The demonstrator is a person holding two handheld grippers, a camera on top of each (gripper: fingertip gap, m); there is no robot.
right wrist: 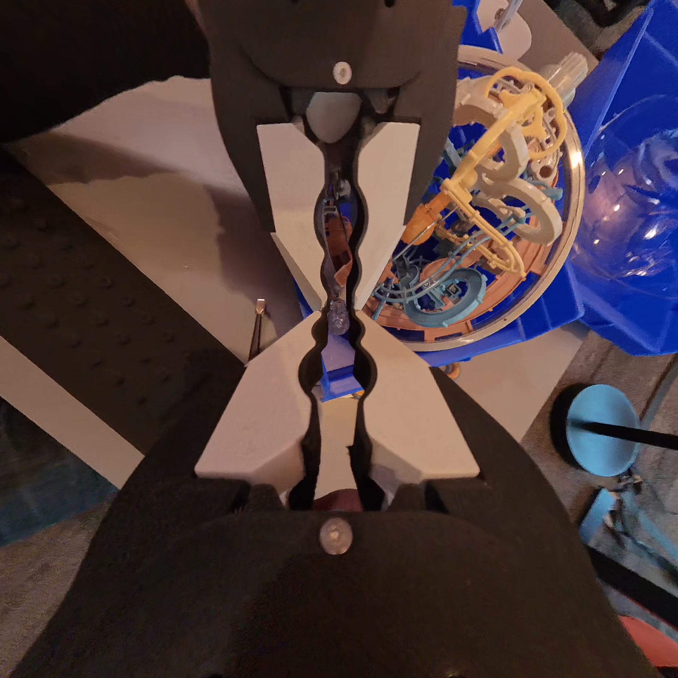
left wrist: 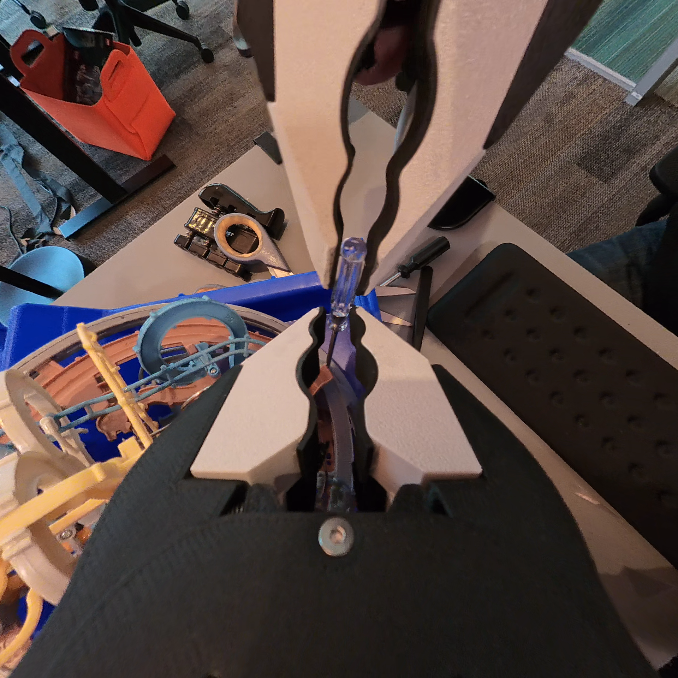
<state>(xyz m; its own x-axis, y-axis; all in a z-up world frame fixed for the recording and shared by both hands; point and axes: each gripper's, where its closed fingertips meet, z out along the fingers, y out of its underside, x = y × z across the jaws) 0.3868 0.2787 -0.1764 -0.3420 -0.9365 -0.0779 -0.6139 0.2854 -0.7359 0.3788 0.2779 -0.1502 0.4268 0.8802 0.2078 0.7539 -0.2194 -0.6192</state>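
- One small screwdriver (left wrist: 347,282) with a clear blue-tinted handle stands tilted at the scene's centre, its dark shaft running down to a brown track piece (left wrist: 321,383) of the maze toy.
- The right gripper (left wrist: 348,279) pinches the screwdriver's handle between its two white fingertips, jaws closed to a narrow slit.
- The left gripper (left wrist: 337,315) faces it tip to tip; its jaws stand narrowly parted around the lower handle, and whether they grip it cannot be told.
- One maze toy (right wrist: 495,234), a dome of blue, brown, cream and yellow tracks, sits in a blue bin (right wrist: 623,257) just beside both grippers.
- One second screwdriver (left wrist: 418,258), black-handled, lies on the white table (left wrist: 146,264) beyond the grippers.
- One black perforated mat (left wrist: 550,359) lies on the table to the right.
- One black tool set (left wrist: 234,231) with a grey ring-handled piece rests near the bin.
- One orange bag (left wrist: 110,95) stands on the carpeted floor.
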